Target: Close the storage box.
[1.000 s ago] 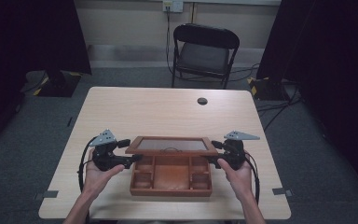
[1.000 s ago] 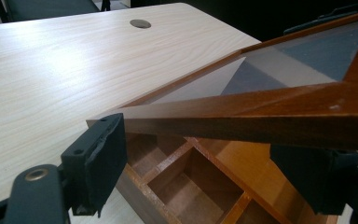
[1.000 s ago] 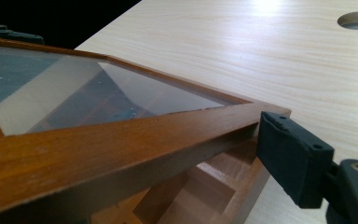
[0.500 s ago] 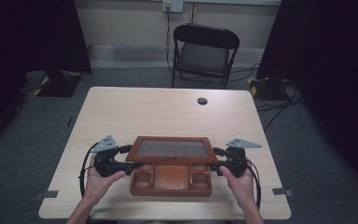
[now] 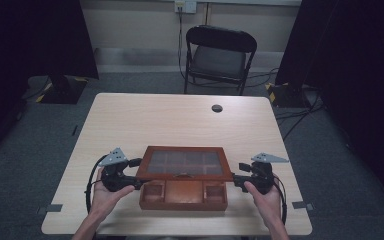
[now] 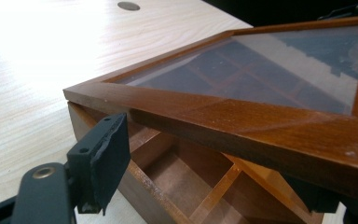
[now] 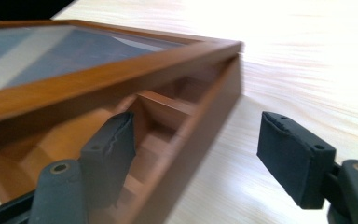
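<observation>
Lid (image 5: 185, 163) of wooden compartment box (image 5: 184, 194) lower than before, nearly shut | left gripper (image 5: 130, 172) jaws apart under its edge | right gripper (image 5: 239, 176) jaws apart | closing almost done on bench (image 5: 155, 120)

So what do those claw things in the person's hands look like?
Each claw is black. The left claw and right claw each carry a grey three-cornered plate on top and trail a black cable. Their two jaws end in flat, dark, rubbery-looking pads with worn edges. No sleeves show on the forearms.
</observation>
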Motion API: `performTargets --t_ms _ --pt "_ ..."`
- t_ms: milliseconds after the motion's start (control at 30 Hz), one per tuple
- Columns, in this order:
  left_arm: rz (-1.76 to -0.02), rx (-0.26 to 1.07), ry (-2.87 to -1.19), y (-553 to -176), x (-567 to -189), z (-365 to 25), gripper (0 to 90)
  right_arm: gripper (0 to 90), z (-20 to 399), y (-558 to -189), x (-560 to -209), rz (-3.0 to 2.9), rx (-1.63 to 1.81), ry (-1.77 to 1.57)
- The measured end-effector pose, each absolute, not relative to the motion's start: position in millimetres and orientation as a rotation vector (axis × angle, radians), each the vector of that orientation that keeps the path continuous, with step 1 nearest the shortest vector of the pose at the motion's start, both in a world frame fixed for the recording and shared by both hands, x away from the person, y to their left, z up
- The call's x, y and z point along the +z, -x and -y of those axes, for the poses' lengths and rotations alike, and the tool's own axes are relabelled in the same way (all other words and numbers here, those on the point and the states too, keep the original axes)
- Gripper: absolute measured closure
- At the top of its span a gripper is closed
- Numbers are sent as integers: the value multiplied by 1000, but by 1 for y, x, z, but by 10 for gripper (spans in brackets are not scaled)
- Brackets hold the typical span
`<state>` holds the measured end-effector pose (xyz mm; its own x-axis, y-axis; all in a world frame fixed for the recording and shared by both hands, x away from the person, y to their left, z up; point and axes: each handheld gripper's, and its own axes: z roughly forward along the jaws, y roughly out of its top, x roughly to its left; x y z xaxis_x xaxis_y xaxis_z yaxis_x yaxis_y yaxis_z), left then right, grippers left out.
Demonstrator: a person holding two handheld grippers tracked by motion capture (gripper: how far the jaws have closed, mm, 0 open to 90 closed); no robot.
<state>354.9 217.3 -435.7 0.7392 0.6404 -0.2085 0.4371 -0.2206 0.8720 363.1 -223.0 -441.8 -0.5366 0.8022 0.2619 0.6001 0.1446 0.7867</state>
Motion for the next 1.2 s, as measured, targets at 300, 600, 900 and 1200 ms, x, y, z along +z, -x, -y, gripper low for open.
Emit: performTargets --t_ms 300,600,900,1200 --pt "-840 253 -1873 -355 -441 -216 193 302 243 -375 -415 -2154 1286 -1400" --pt "-842 264 -1903 -354 -446 -215 182 315 205 -373 -377 -2255 1474 -1182" --pt "-857 250 -1906 -354 -450 -218 170 514 152 -366 -358 -2502 1505 -925" --pt "-855 248 -1907 -354 -450 -218 170 688 109 -365 -355 -2768 1470 -660"
